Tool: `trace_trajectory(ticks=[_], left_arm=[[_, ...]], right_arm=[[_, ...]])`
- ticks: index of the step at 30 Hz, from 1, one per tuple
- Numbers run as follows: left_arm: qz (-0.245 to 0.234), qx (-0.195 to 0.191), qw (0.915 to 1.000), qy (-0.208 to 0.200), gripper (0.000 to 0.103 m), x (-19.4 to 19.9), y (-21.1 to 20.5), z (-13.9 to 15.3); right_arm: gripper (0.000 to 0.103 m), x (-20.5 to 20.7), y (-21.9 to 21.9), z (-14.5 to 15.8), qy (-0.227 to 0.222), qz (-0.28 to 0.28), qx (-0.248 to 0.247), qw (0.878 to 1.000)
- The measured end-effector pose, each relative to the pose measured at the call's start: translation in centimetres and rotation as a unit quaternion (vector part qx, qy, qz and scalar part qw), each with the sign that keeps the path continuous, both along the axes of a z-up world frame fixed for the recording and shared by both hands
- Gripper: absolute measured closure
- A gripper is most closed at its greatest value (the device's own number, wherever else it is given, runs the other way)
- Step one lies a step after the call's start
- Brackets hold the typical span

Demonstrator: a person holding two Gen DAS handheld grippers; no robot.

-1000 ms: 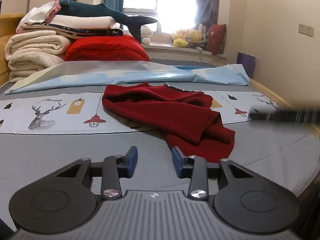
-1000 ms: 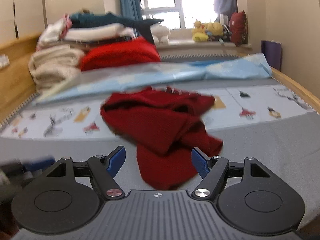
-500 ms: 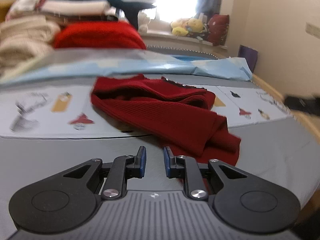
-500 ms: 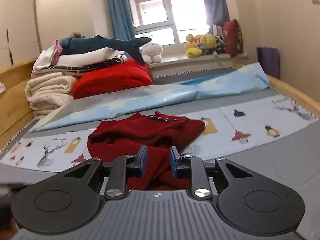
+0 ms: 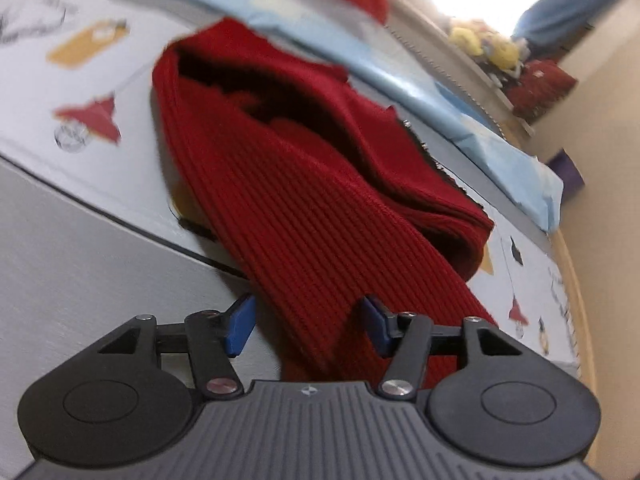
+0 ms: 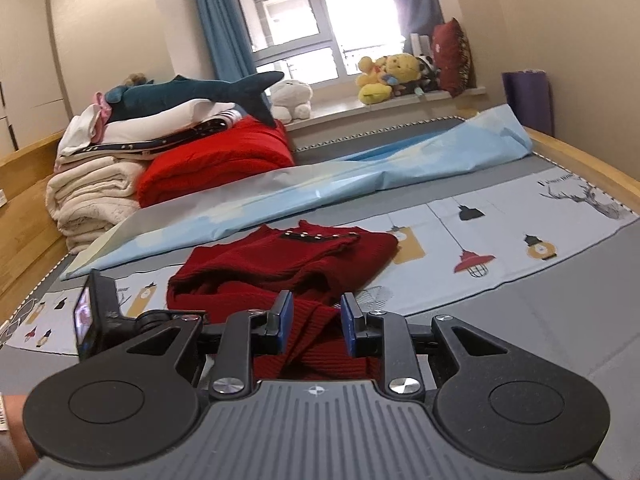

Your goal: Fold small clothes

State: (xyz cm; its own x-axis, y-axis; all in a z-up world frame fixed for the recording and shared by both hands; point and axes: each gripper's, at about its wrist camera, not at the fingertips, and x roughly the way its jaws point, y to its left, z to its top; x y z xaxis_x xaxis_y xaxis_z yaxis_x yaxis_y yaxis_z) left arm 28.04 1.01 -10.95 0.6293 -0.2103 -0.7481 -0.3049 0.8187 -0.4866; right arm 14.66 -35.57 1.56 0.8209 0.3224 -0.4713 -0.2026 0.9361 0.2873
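Observation:
A dark red ribbed sweater (image 6: 288, 268) lies crumpled on the printed sheet (image 6: 520, 216) of the bed. In the left wrist view, which is tilted, the sweater (image 5: 304, 200) fills the middle. A long ribbed strip of it runs toward me between the blue pads (image 5: 240, 326). My left gripper (image 5: 308, 326) is opening, its pads standing off the strip. My right gripper (image 6: 316, 322) has its jaws narrow, pressed on a bunched near fold of the sweater. The left gripper's body (image 6: 100, 312) shows at the left of the right wrist view.
A light blue sheet (image 6: 360, 176) lies bunched behind the sweater. At the back left are stacked folded blankets (image 6: 92, 196), a red quilt (image 6: 216, 160) and a plush shark (image 6: 192, 92). Plush toys (image 6: 388, 76) sit on the windowsill. A wooden bed rail (image 6: 580, 156) runs along the right.
My left gripper dropped close over the sweater and rolled, its jaws first narrowing, then widening around the near strip. My right jaws went from wide to narrow on the near fold.

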Motion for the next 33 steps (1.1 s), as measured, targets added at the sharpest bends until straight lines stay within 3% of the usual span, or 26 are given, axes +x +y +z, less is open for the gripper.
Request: trace_trajectory(ticks=[1,2,3,7,9,11,12,14,16,17,19,20,23,25,28,31,33], left_arm=[[-0.003,-0.019,0.9998,-0.002,0.075,0.4,0.2,-0.2],[-0.013,-0.029,0.9995,-0.009,0.09,0.6,0.4,0.0],[-0.023,-0.014,0.9995,-0.014,0.092,0.6,0.7,0.6],[-0.079,0.032,0.9939,-0.071,0.094,-1.8,3.8,5.1],[-0.109,0.073,0.9879,-0.084,0.095,-4.1,6.5,7.4],[-0.147,0.131,0.977,-0.082,0.095,-6.8,9.7,9.1],[-0.167,0.179,0.9668,-0.073,0.095,-8.3,11.4,9.3],[-0.19,0.25,0.9485,-0.041,0.095,-10.3,14.6,8.4],[-0.181,0.288,0.9402,-0.01,0.096,-11.8,18.2,6.8],[-0.172,0.29,0.9414,0.005,0.096,-12.3,19.8,5.9],[-0.154,0.262,0.9522,0.032,0.096,-13.0,22.2,4.0],[-0.152,0.263,0.9517,0.048,0.096,-13.0,22.6,3.3],[-0.187,0.313,0.9298,0.049,0.096,-13.5,22.0,3.1],[-0.204,0.319,0.9243,0.047,0.095,-13.7,22.0,3.2],[-0.216,0.329,0.9162,0.076,0.097,-14.2,22.5,2.2],[-0.231,0.348,0.9022,0.107,0.103,-15.3,22.5,1.3],[-0.228,0.379,0.8873,0.13,0.103,-16.1,22.9,0.4]], right_arm=[[0.076,0.2,-0.4,-0.2,0.005,-0.006,0.001,1.0],[0.076,0.3,-0.2,-0.3,0.007,-0.008,0.001,1.0],[0.076,0.4,0.0,-0.4,0.01,-0.009,0.0,1.0],[0.076,0.6,0.6,-0.6,0.022,-0.021,0.005,1.0],[0.075,0.8,1.1,-0.5,0.023,-0.026,0.013,0.999],[0.073,0.9,1.4,-0.3,0.027,-0.029,0.019,0.999],[0.073,1.1,1.7,-0.5,0.034,-0.032,0.022,0.999],[0.073,1.1,1.9,-1.0,0.041,-0.033,0.022,0.998],[0.073,1.4,2.5,-1.8,0.055,-0.033,0.017,0.998],[0.073,1.6,2.8,-2.2,0.063,-0.035,0.014,0.997],[0.073,2.0,3.7,-3.4,0.086,-0.039,0.007,0.995],[0.073,2.3,4.1,-4.1,0.1,-0.038,0.006,0.994],[0.073,3.1,5.6,-6.3,0.149,-0.025,0.008,0.988],[0.073,4.0,8.0,-8.9,0.21,0.001,0.016,0.978],[0.073,4.7,11.6,-12.1,0.262,0.022,0.005,0.965],[0.072,5.7,13.5,-13.9,0.28,0.018,-0.01,0.96],[0.071,6.6,14.3,-14.9,0.28,0.0,0.0,0.96]])
